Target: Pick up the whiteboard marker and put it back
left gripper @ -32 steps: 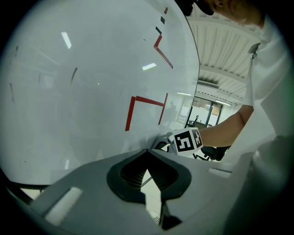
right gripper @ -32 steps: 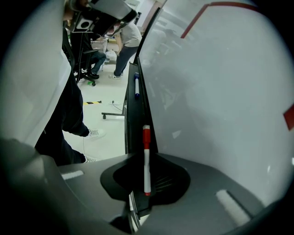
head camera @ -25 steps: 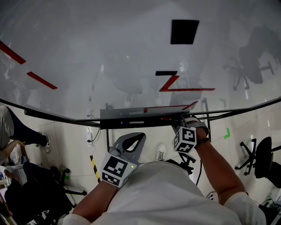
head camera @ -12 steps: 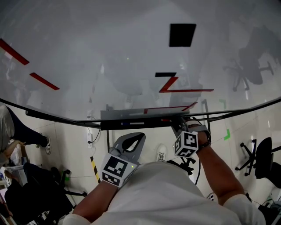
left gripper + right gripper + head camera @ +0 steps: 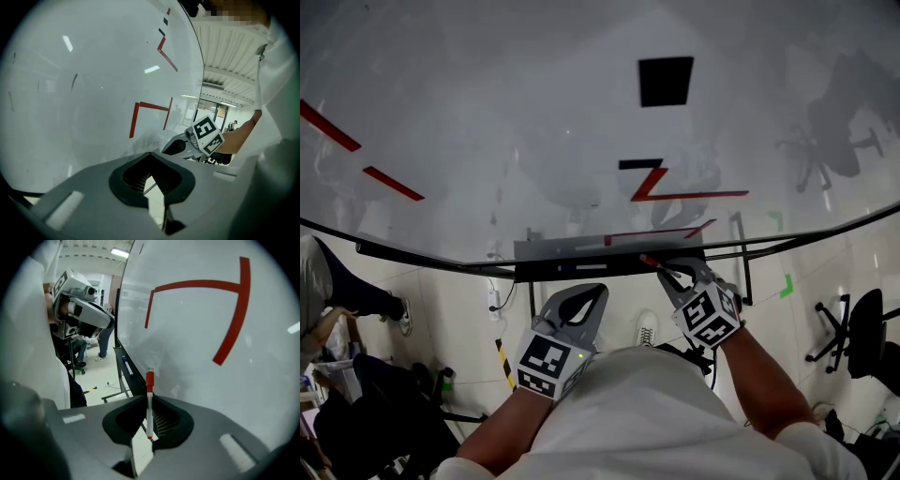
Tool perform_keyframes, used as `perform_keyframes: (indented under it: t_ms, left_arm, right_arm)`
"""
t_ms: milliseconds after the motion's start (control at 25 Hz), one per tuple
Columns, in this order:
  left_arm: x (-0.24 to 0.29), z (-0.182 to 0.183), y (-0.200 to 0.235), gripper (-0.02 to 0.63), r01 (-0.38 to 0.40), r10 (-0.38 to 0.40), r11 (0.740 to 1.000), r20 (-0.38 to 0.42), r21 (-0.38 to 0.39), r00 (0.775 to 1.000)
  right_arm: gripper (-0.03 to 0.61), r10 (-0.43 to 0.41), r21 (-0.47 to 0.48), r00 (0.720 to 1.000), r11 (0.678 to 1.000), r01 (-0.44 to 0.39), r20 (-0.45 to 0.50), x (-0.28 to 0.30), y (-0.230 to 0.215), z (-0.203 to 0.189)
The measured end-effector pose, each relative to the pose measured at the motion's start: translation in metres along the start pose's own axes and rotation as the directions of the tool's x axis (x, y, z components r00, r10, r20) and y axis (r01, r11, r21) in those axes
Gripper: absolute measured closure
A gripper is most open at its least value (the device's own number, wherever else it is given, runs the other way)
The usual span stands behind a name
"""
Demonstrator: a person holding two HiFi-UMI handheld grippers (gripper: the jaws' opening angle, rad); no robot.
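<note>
A red-capped whiteboard marker (image 5: 652, 263) sticks out of my right gripper (image 5: 673, 276), which is shut on it just below the right end of the grey pen tray (image 5: 572, 248). In the right gripper view the marker (image 5: 149, 394) stands upright between the jaws, its cap up beside the whiteboard (image 5: 211, 324). My left gripper (image 5: 598, 289) hovers lower, in front of the tray's middle, shut with nothing in it. The left gripper view shows the right gripper (image 5: 180, 146) off to the right, close to the board.
A blue marker (image 5: 127, 367) lies in the tray. The whiteboard (image 5: 534, 122) carries red strokes, a red Z (image 5: 661, 183) and a black square (image 5: 666, 82). Office chairs (image 5: 853, 337) stand right; a person's legs (image 5: 337, 281) and a dark chair are left.
My right gripper has drawn down and back from the tray, and the red marker now shows lifted in its jaws. The left gripper has stayed put.
</note>
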State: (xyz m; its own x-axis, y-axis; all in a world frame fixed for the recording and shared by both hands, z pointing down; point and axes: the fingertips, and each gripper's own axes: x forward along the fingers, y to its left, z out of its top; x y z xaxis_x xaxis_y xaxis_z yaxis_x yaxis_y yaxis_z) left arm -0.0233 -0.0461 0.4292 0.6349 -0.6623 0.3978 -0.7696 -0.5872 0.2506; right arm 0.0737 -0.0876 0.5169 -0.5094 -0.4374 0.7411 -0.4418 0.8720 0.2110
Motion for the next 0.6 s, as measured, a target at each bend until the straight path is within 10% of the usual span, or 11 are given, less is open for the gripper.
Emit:
perform_keyframes:
  t_ms: [600]
  left_arm:
    - [0.003, 0.003, 0.001, 0.597, 0.003, -0.002, 1.000, 0.012, -0.018, 1.000]
  right_arm:
    - [0.538, 0.009, 0.359, 0.970, 0.928, -0.098, 0.243, -0.046, -0.001, 0.032]
